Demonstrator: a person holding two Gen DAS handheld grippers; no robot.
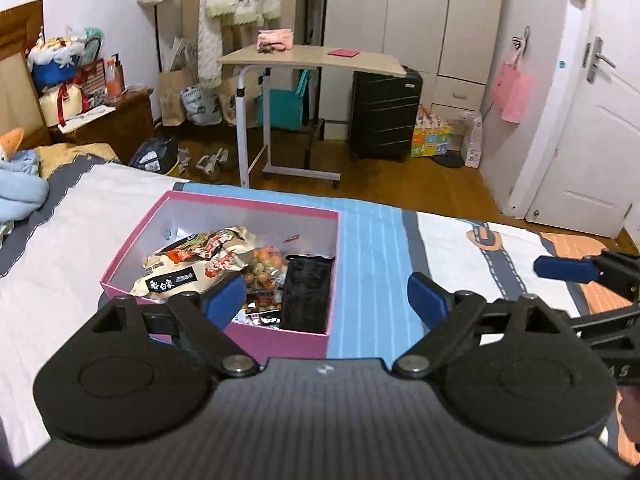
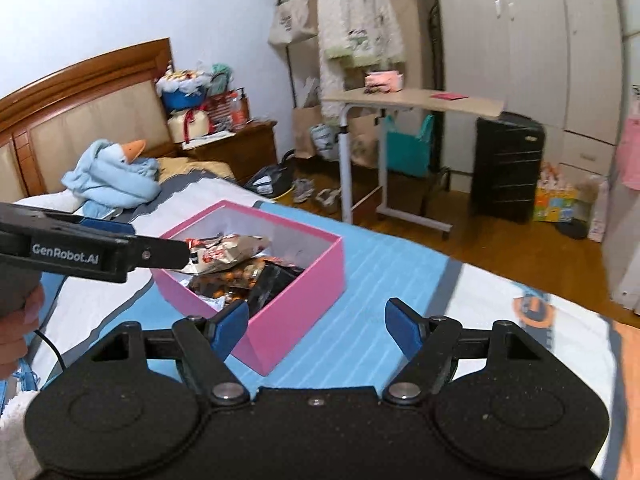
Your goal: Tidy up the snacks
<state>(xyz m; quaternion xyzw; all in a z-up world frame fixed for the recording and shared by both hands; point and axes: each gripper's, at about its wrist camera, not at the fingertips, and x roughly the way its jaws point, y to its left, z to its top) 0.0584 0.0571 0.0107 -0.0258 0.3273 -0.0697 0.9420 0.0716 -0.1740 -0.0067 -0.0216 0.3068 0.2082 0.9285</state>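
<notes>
A pink box [image 1: 256, 202] stands on the bed and holds several snacks. On top lies a large cream and orange bag [image 1: 192, 260]. Beside it are a bag of small orange sweets [image 1: 266, 268] and a black packet [image 1: 308, 292] at the box's right wall. My left gripper [image 1: 326, 284] hovers open above the box's near side, with nothing between its pads. From the right wrist view, the same box [image 2: 304, 280] sits ahead and to the left. My right gripper [image 2: 316, 308] is open and empty over the box's near corner and the blue sheet.
The bed has a blue, white and grey striped sheet [image 1: 372, 248]. A light blue plush goose [image 2: 116, 176] lies near the headboard. Beyond the bed stand a rolling side table [image 1: 312, 60], a black suitcase [image 1: 384, 116], a wooden nightstand [image 1: 116, 124] and a white door [image 1: 592, 140].
</notes>
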